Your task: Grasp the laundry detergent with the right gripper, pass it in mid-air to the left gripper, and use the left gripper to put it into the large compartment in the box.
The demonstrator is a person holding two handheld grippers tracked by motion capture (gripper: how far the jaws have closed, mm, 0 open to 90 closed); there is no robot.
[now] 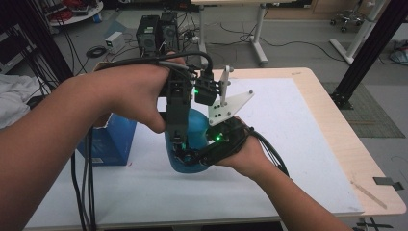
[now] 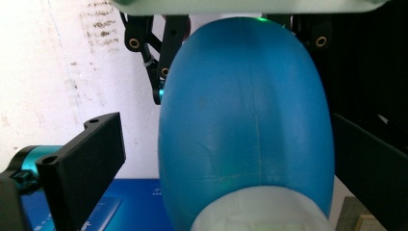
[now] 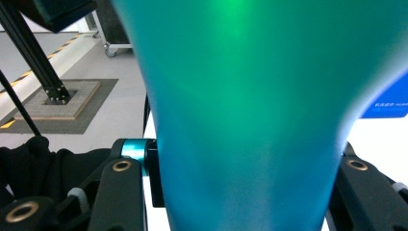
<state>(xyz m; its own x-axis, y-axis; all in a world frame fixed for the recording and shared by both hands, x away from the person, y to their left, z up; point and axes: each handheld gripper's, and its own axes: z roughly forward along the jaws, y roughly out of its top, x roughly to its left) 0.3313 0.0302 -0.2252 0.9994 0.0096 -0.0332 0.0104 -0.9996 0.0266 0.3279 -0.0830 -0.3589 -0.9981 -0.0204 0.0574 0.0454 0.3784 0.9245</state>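
My left gripper [image 1: 179, 139] points down over the blue balloon-like object [image 1: 192, 144]; its 2 jaws stand spread on either side of it, apart from its skin. My right gripper [image 1: 204, 155] comes in low from the right, its jaws pinching the object's narrow end. Object sits mid-table on the white mat [image 1: 298, 144]. Blue box [image 1: 113, 139] just left.

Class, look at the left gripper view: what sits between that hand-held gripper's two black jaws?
A smooth blue rounded object sits between them, with a pale part at its lower end. The left jaw stands clear of it.
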